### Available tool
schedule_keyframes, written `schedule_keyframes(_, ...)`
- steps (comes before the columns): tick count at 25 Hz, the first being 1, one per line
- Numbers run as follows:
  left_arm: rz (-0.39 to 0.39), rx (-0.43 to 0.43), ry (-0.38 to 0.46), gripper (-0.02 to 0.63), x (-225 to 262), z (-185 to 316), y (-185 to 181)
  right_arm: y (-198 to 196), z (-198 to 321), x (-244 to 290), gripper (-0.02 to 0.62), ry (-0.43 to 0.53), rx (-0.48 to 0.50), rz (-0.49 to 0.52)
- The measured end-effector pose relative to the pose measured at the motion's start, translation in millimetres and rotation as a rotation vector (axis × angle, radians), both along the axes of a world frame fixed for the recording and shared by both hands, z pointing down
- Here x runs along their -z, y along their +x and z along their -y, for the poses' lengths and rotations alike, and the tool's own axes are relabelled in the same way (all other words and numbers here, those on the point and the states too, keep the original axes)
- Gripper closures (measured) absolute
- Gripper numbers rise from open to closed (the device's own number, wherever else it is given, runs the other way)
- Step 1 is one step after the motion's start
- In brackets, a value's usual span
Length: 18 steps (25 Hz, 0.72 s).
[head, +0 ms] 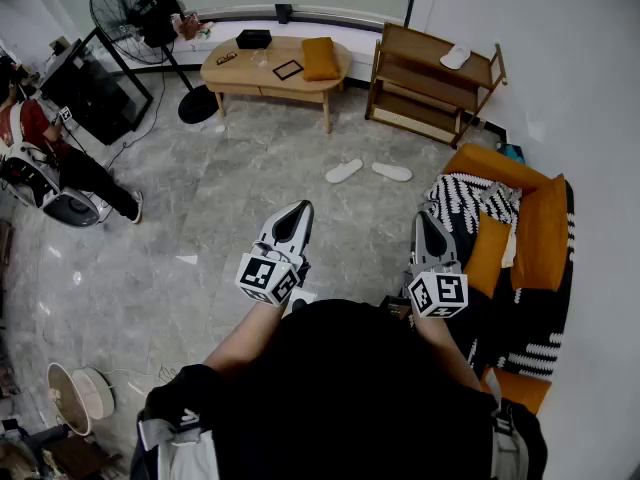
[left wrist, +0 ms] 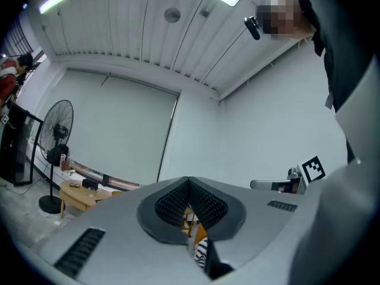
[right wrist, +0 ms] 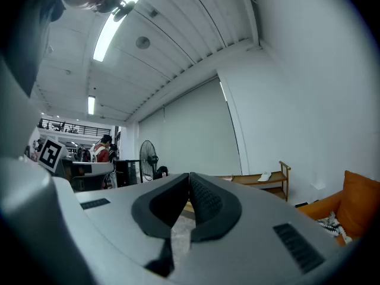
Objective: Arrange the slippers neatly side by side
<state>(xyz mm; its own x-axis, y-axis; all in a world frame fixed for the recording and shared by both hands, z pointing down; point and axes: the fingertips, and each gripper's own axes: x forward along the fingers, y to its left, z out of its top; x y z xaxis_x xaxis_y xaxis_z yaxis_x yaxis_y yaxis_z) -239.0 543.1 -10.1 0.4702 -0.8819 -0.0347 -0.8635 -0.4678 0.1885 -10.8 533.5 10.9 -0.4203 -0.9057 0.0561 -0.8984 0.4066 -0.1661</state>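
1. Left gripper [head: 299,209] and right gripper [head: 424,218] are both clenched and empty, pads pressed together with nothing between them. They are held level near the person's body, well apart from the task items.
2. Slippers: left slipper [head: 344,171] and right slipper [head: 392,172] lie on the bare floor [head: 250,198] at about 12 to 1 o'clock from the grippers. They are near each other but not touching, splayed in a shallow V rather than parallel.
3. Handling, judged: thin, flat, white, hotel-type slippers, so likely very light, soft and floppy. They would slide easily on the polished floor and are not fragile. The best hold is probably a pinch on the upper strap or the heel edge of the sole. A sole pinched at one end will droop.
4. Counts, large to small:
   - Sofa [head: 540,233]: one, at 3 o'clock.
   - Table [head: 240,68]: one, at 11 o'clock.
   - Shelf [head: 430,93]: one, at 1 o'clock.
   - Fan [head: 125,8]: one.
   - Grippers: two.
   - Slippers: two on the floor. A white item [head: 455,57] on the shelf may be a third, but this is unclear.
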Motion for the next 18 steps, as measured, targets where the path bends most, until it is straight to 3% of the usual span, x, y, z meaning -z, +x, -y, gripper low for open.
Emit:
schedule_keyframes(8,-0.02,0.008,0.0,0.591,-3,4,16,21,3,4,0.563,0.023,-0.001,-0.004)
schedule_keyframes(18,-0.052,-0.001,-0.007,0.591,-8,10,60,82,-11,-2,0.562,0.031,-0.018,0.041)
